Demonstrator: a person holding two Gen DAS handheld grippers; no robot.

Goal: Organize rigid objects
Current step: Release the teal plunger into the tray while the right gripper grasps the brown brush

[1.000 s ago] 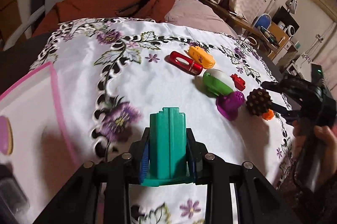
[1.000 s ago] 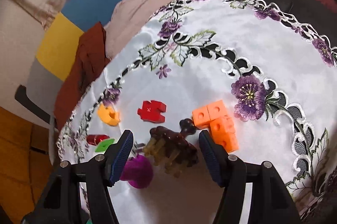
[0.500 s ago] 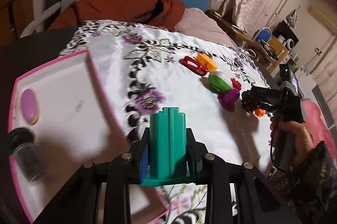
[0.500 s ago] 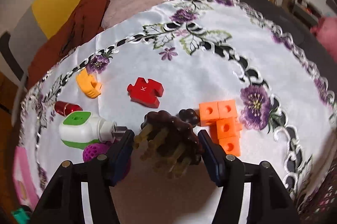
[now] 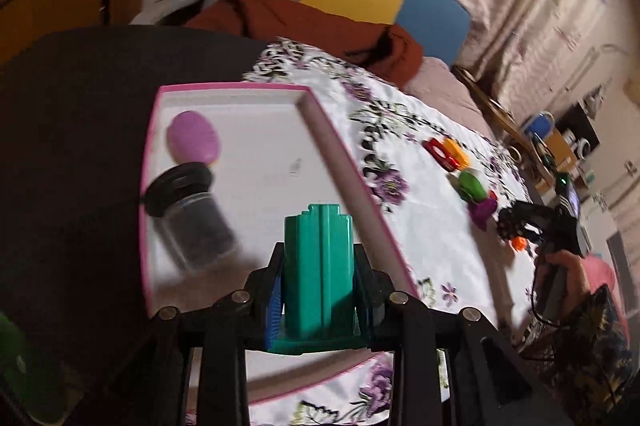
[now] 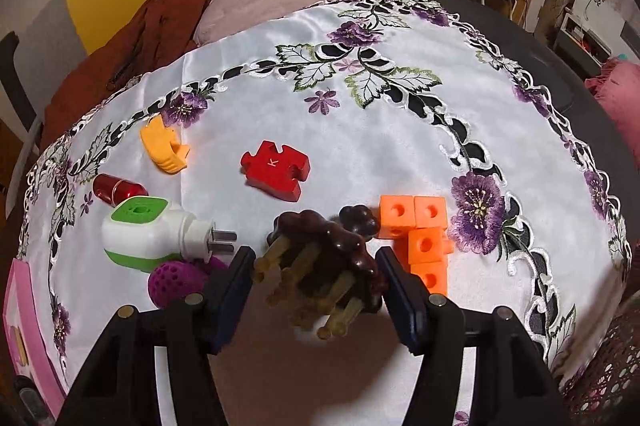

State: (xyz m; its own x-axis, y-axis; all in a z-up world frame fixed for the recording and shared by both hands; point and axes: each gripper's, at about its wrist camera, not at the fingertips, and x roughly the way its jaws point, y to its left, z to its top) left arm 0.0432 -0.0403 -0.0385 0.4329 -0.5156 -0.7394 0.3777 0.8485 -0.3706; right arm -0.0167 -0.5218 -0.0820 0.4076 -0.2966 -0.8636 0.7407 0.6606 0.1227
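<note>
My left gripper [image 5: 320,266] is shut on an upright teal-green ridged block [image 5: 318,238] and hangs over the near right part of a pink-rimmed white tray [image 5: 340,161]. My right gripper [image 6: 314,262] is shut on a dark brown spiky toy [image 6: 332,246] with yellowish pegs, just above the floral cloth. The left wrist view shows the right gripper [image 5: 520,222] far right, held by a hand. On the cloth lie a red puzzle piece [image 6: 276,169], joined orange cubes [image 6: 420,234], a yellow piece [image 6: 162,147], a red cylinder [image 6: 116,187], a green-and-white plug [image 6: 144,234] and a purple perforated toy [image 6: 176,282].
Inside the tray lie a purple oval [image 5: 192,139] and a black-lidded jar [image 5: 192,214] on its side. Behind the table stands a chair with a rust-coloured garment [image 5: 312,25]. The cloth's lace edge [image 6: 536,290] runs along the right, close to the orange cubes.
The left gripper has carried the green block leftward from over the cloth to over the tray. The right gripper has rolled and its jaws have narrowed a little around the brown toy.
</note>
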